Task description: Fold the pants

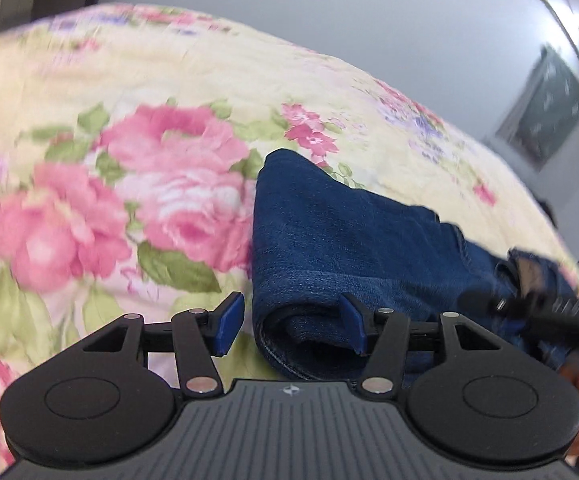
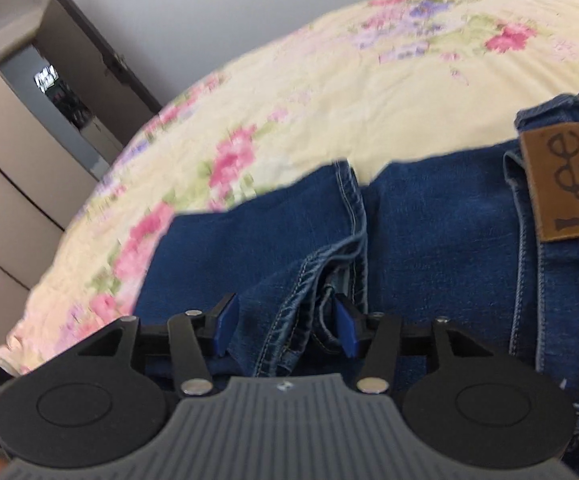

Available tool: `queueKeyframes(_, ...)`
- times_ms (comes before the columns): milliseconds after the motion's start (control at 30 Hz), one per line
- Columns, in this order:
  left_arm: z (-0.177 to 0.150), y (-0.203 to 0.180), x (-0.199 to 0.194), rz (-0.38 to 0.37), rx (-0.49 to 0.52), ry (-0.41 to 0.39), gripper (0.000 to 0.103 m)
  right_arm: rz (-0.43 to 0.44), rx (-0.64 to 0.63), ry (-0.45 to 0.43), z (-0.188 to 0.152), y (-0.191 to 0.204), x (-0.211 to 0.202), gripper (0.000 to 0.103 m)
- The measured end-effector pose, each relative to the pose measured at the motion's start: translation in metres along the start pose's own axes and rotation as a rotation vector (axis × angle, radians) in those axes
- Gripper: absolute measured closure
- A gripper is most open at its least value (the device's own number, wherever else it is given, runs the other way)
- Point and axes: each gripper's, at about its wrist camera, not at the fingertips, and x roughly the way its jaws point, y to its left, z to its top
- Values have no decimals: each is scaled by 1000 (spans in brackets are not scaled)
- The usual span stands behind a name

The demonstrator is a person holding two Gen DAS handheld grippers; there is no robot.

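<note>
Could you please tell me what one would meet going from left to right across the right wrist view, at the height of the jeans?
Grey cabinet doors → floral bedspread → folded leg of the jeans → leg seam → brown Lee patch.

Jeans (image 2: 441,240) beyond right edge

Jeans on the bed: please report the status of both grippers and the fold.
Left gripper open, folded end between pads. Right gripper open over hem. Jeans folded on floral bedspread. Nothing in the way.
</note>
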Motion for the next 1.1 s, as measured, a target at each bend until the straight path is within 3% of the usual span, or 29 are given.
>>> queueKeyframes(33,1,3,-1,-10,-22,6,39,-13,-6,23,-1,-1,4,61)
queueKeyframes(67,2,6,2,-14,-33,12,39,-13,-16,40,-2,-2,7,76)
queueKeyframes(133,1,7,4,-14,-39,11,39,3,-65,49,-4,-2,3,94)
queueKeyframes(233,2,5,-2,-23,-36,-33,39,77,-126,33,-2,-4,-17,99)
queueKeyframes(367,5,7,-6,-68,-69,-61,39,199,-172,-48,-2,-10,-59,100)
queueKeyframes(433,4,6,-1,-64,-62,-34,39,175,-194,-43,-6,-16,-61,99)
queueKeyframes(567,-5,-4,19,-27,7,103,35,42,-269,147,-26,-30,-17,98)
queueKeyframes(667,-12,-7,22,0,58,121,38,54,-237,128,-25,-35,-24,84)
queueKeyframes(767,-10,-1,18,-21,13,104,40,28,-217,49,-18,-32,-43,71)
queueKeyframes(833,-8,1,14,-22,7,88,41,-25,-304,-28,-16,-19,-59,71)
queueKeyframes(900,-7,3,11,-14,8,80,41,-20,-405,-79,-18,-1,-69,71)
queueKeyframes(1000,-6,7,6,-11,-7,73,41,27,-582,-65,-31,33,-63,70)
queueKeyframes(1100,-5,13,0,-19,-28,67,41,-1,-853,-20,-56,74,-39,71)
